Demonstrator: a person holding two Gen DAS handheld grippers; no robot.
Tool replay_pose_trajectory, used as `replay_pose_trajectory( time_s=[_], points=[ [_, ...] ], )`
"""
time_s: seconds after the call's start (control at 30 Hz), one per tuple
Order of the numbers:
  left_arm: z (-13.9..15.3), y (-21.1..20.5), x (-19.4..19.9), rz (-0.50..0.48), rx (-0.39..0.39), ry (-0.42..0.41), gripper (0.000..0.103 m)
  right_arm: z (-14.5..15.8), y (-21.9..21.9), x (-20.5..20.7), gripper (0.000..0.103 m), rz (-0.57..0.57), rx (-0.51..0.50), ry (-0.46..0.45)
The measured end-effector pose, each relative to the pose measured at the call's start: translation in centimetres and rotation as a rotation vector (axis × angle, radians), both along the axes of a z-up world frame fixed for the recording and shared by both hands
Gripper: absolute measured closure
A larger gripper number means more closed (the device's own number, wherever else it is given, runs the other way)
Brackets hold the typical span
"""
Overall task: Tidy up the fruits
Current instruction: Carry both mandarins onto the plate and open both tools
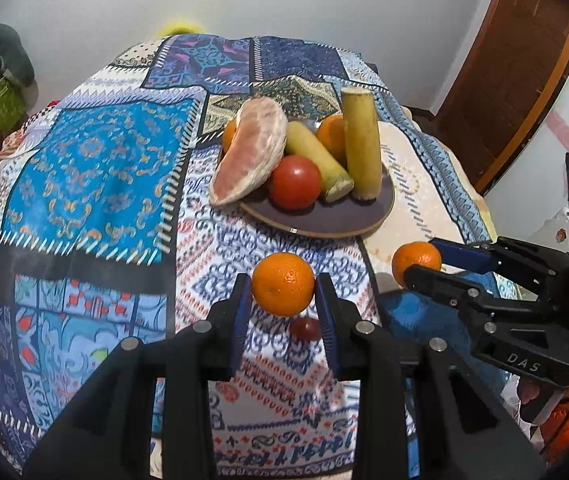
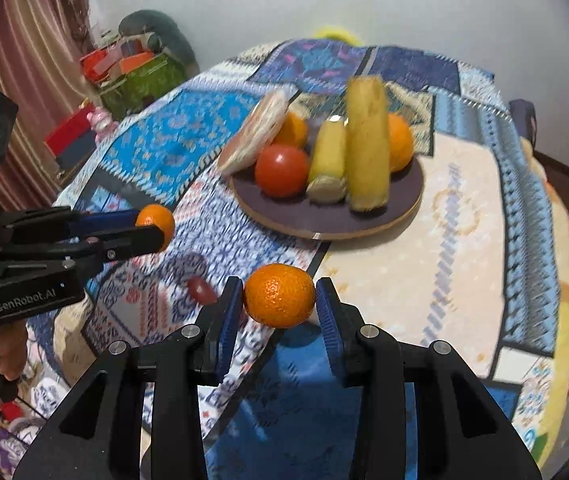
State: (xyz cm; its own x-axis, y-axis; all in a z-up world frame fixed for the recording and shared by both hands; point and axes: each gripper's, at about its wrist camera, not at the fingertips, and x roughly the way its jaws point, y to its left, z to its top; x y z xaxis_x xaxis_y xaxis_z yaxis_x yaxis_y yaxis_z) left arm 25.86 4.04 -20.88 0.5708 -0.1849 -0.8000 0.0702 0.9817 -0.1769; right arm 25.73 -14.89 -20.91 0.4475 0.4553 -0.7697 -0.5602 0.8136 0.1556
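Observation:
My left gripper (image 1: 283, 285) is shut on an orange (image 1: 283, 300), held just above the patterned cloth. My right gripper (image 2: 279, 286) is shut on a second orange (image 2: 279, 298), also lifted off the cloth. Each gripper shows in the other's view: the right gripper (image 1: 422, 257) with its orange (image 1: 409, 259), the left gripper (image 2: 150, 224) with its orange (image 2: 159, 216). Beyond both lies a dark round plate (image 1: 324, 230) (image 2: 324, 229) bearing a pomelo wedge (image 1: 250, 152), a tomato (image 1: 295, 182), two yellow-green stalk pieces and two oranges. A small dark red fruit (image 1: 305, 328) (image 2: 200, 290) lies on the cloth below the grippers.
A patchwork cloth (image 1: 96, 168) covers the round table, whose edges drop away on all sides. Green and orange boxes (image 2: 136, 72) stand at the far left by a striped curtain. A brown door (image 1: 516, 68) is at the right. A hand (image 2: 8, 354) holds the left gripper's handle.

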Motion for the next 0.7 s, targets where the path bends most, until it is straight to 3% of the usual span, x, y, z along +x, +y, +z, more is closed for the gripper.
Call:
replay_pose_trajectory(
  time_s=[0.4,0.7],
  points=[
    [-0.1,-1.5,4.0,-0.040,0.000,-0.009,0.071,1.2,-0.1,3.4,0.068,-0.051,0.040,-0.046],
    [-1.2,-2.3,6.4,-0.067,0.018,0.007,0.071,0.1,0.7,5.1,0.068,-0.045,0.013,-0.048]
  ],
)
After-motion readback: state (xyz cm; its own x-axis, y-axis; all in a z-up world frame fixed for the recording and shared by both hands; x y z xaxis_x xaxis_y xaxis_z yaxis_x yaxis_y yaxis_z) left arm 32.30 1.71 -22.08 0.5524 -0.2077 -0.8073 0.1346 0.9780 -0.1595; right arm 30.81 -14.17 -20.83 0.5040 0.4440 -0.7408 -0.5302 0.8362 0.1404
